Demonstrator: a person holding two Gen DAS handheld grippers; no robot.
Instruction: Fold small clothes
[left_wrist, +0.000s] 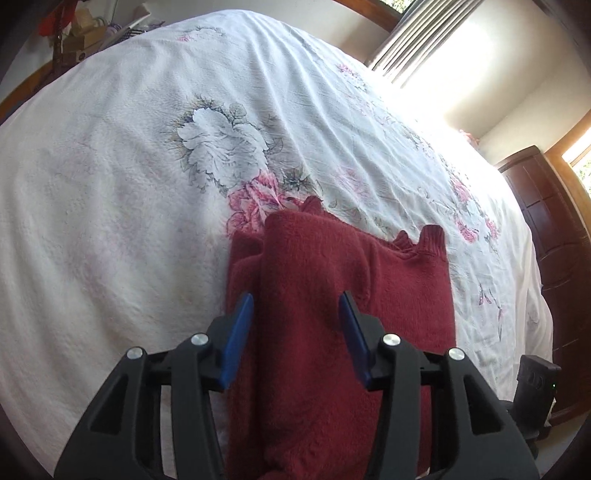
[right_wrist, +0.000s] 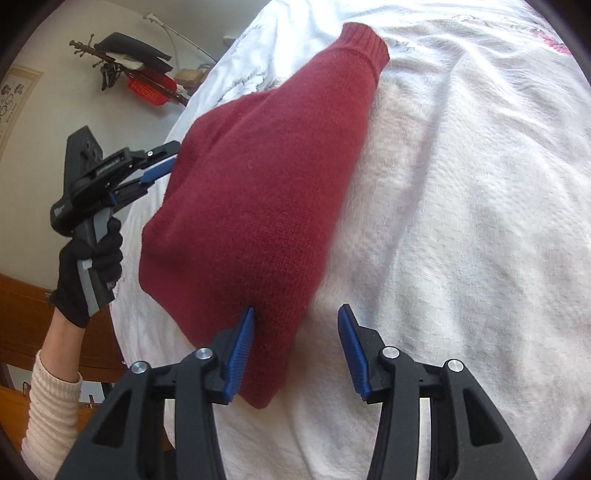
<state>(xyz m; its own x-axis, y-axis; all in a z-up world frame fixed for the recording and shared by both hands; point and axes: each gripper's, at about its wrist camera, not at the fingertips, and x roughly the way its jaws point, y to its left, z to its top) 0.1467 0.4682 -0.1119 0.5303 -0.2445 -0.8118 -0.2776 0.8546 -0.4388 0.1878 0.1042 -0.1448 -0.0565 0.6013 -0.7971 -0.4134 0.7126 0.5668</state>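
around: dark wooden cabinet (left_wrist: 546, 236) beside the bed, striped curtain (left_wrist: 413, 33) by a bright window; nothing blocks the fold
sweater (right_wrist: 258, 184): fuzzy red knit, ribbed cuff, partly folded on the bed
bedspread (left_wrist: 110, 206): white, crinkled, floral print
left tool (left_wrist: 295, 306): my blue pads spread wide over the knit, gripping nothing
right tool (right_wrist: 297, 317): wide apart, empty, left pad touching the sweater's edge

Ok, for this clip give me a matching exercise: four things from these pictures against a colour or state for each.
Things:
1. sweater
2. bedspread
3. right gripper
4. glove

Descriptions:
A. black
B. dark red, partly folded
C. open
D. white with floral print

Pairs: 1-B, 2-D, 3-C, 4-A
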